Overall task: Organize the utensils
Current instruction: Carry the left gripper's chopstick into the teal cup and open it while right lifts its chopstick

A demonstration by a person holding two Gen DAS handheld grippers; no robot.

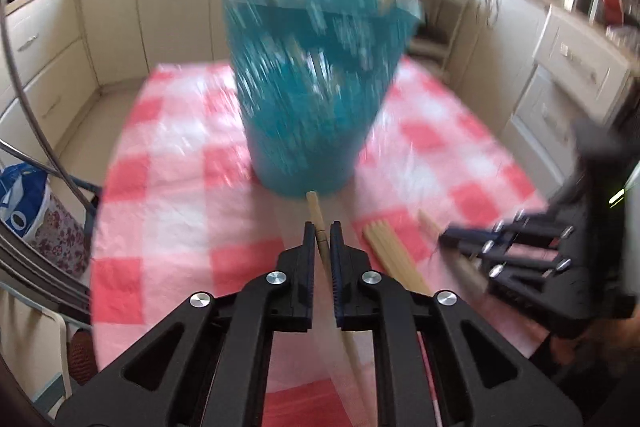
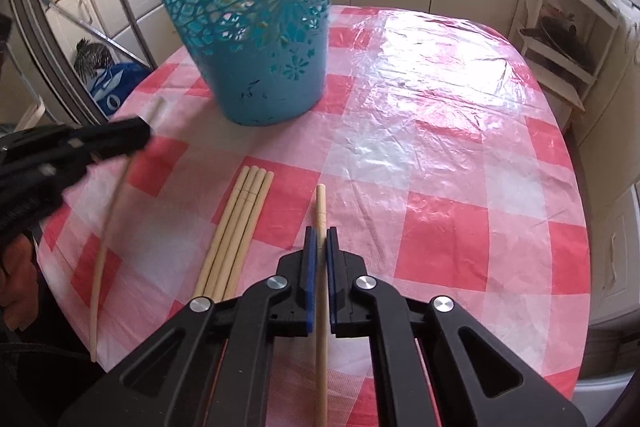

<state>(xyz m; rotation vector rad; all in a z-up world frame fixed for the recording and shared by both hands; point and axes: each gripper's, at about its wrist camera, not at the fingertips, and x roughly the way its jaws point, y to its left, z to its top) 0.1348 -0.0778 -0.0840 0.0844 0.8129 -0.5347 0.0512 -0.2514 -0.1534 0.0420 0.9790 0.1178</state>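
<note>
2 grippers (image 1: pixel 323 233) (image 2: pixel 321 237) clamping chopsticks (image 2: pixel 321 211), basket (image 1: pixel 312 83) blurred

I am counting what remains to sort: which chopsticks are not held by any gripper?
The bundle of four chopsticks lying together on the checked tablecloth; the other two are each clamped in a gripper, left and right.

Both grippers, left (image 1: pixel 323 241) and right (image 2: pixel 321 245), narrowly closed, level

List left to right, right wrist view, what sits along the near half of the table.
Left gripper holding one wooden chopstick → bundle of four wooden chopsticks → right gripper shut on a single wooden chopstick.
</note>
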